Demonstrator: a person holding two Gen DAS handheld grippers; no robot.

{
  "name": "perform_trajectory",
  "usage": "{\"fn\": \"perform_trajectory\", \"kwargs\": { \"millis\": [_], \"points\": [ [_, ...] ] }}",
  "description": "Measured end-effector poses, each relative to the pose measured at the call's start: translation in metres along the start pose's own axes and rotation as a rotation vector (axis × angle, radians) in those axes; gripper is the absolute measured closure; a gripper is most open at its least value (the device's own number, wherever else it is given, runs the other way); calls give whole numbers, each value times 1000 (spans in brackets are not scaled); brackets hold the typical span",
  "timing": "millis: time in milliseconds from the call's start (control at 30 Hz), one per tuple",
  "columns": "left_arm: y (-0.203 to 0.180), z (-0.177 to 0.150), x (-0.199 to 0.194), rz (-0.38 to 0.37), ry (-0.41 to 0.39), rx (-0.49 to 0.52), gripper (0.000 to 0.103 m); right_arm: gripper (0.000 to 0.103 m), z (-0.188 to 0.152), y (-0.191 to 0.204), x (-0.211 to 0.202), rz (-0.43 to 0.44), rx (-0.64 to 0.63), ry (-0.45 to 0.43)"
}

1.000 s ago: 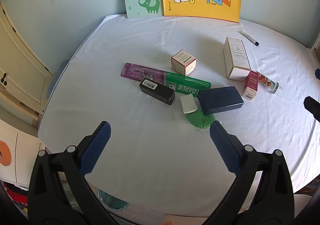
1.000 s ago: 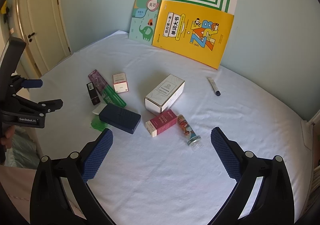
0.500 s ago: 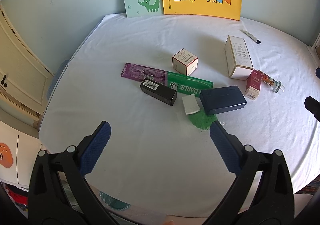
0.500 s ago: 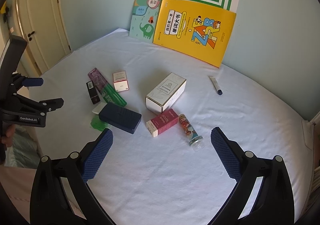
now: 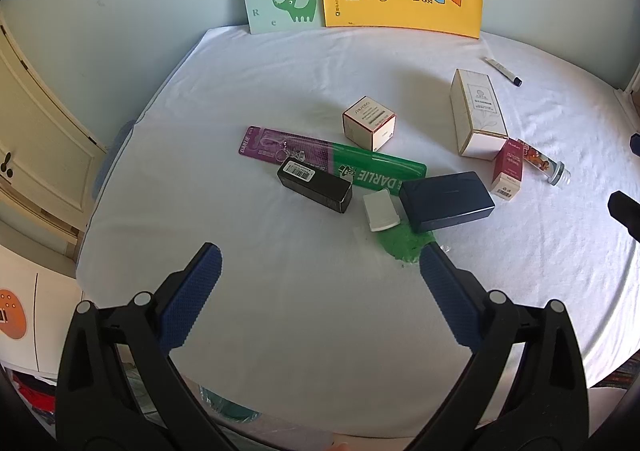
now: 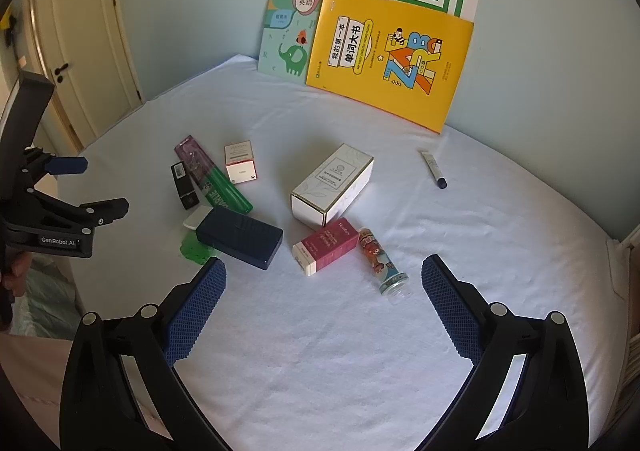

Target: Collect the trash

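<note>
Trash, small cardboard boxes (image 5: 446, 199) and a green plastic wrapper (image 5: 404, 245), lies ahead of both released grippers, left (image 5: 318, 271) and right (image 6: 324, 279); crowded pieces may slip when one is pinched.

On the white worktop (image 6: 360, 351) lie ten loose things: five boxes, namely a tall white one (image 6: 332, 185), a small white-and-red cube (image 6: 240, 162), a maroon one (image 6: 325, 245), a black one (image 6: 184, 185) and a dark navy one (image 6: 239, 237); one long purple-and-green toothbrush pack (image 6: 212, 175); one small white case (image 6: 197, 219); one green wrapper (image 6: 194, 249); one little bottle (image 6: 382, 265); one marker (image 6: 433, 168). Two books lean at the far wall, one teal (image 6: 290, 35) and one yellow (image 6: 390, 59).
</note>
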State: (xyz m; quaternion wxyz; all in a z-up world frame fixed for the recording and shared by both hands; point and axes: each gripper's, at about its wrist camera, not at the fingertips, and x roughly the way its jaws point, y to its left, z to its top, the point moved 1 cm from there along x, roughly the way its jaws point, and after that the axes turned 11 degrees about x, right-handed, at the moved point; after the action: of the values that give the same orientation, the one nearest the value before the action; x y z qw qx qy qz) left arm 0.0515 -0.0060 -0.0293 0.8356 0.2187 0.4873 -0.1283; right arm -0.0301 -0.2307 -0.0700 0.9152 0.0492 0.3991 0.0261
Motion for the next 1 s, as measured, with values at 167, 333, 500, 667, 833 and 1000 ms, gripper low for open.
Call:
{"fn": "perform_trajectory", "kwargs": {
  "millis": [167, 333, 500, 667, 833, 1000],
  "points": [
    [0, 0, 2, -6, 8, -3, 6, 6, 1, 0, 1, 1, 0, 1],
    [-1, 0, 4, -5, 13, 1, 6, 6, 1, 0, 3, 2, 3, 4],
    [-1, 1, 4, -6, 14, -1, 6, 6, 1, 1, 4, 6, 3, 6],
    [0, 1, 5, -7, 15, -1, 6, 6, 2, 1, 7, 9, 5, 10],
    [-1, 2, 8, -5, 18, 8, 6, 6, 3, 2, 8, 15, 5, 12],
    [-1, 5, 13, -10, 26, 6, 6, 6, 6, 2, 13, 22, 8, 19]
  ]
}}
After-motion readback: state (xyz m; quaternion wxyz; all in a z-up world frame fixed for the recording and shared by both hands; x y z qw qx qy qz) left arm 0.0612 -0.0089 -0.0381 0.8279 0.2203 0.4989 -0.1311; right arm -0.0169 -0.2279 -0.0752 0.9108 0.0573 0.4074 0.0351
